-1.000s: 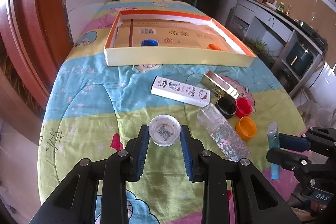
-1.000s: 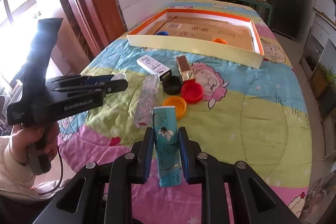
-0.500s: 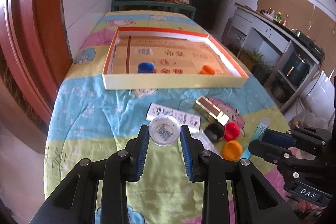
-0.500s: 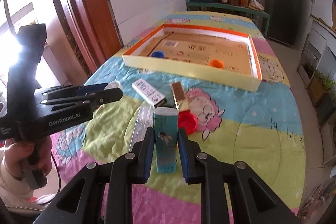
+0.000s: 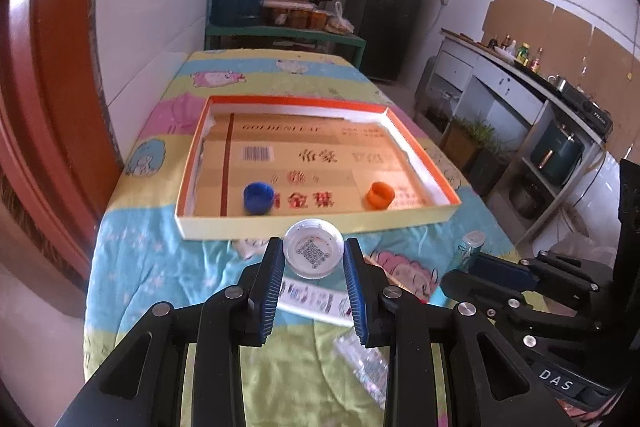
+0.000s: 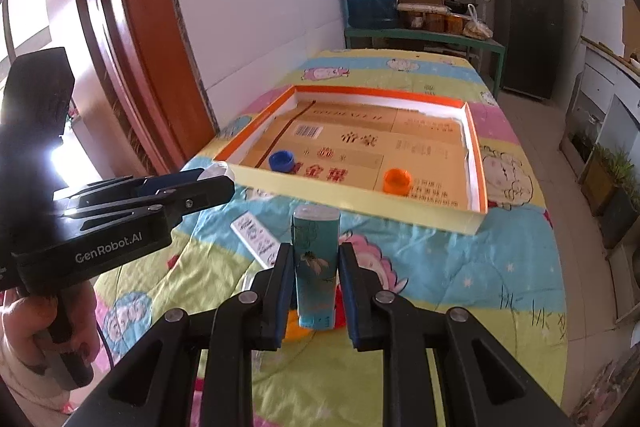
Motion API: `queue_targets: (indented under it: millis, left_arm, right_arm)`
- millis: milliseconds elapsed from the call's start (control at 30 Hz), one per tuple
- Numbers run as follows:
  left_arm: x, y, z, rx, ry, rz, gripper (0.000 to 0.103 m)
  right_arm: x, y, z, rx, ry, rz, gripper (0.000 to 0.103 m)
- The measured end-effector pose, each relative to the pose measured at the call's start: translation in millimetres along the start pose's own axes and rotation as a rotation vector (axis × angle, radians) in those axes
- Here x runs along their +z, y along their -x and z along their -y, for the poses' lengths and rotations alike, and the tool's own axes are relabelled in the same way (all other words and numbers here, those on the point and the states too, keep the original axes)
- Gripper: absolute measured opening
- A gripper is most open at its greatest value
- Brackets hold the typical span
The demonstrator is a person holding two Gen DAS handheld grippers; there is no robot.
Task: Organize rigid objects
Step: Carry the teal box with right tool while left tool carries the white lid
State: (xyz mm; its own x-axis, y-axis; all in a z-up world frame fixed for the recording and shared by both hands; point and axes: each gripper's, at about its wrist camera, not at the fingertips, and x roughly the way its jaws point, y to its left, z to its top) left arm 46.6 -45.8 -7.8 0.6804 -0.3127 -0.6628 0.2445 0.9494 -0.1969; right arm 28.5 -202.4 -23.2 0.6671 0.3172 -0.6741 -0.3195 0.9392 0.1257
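A white lid (image 5: 313,253) is pinched by the left gripper (image 5: 314,277) and a teal box (image 6: 314,267) by the right gripper (image 6: 314,283), both held raised, likely for delivery into the tray (image 5: 320,223).

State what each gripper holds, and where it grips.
Left gripper: clear round lid, by opposite rim edges. Right gripper: teal box, by its long sides.
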Motion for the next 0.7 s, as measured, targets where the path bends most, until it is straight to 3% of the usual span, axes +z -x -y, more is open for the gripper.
queue_targets:
  millis: [467, 700]
  left_arm:
    - [28.7, -14.4, 4.2, 0.006, -0.02, 0.029, 0.031]
    - [46.6, -28.7, 7.0, 0.001, -0.031, 0.032, 0.031]
  right_arm:
    - [34.7, 1.0, 24.7, -0.019, -0.041, 0.081, 0.023]
    - [49.3, -3.3, 46.4, -0.053, -0.042, 0.082, 0.023]
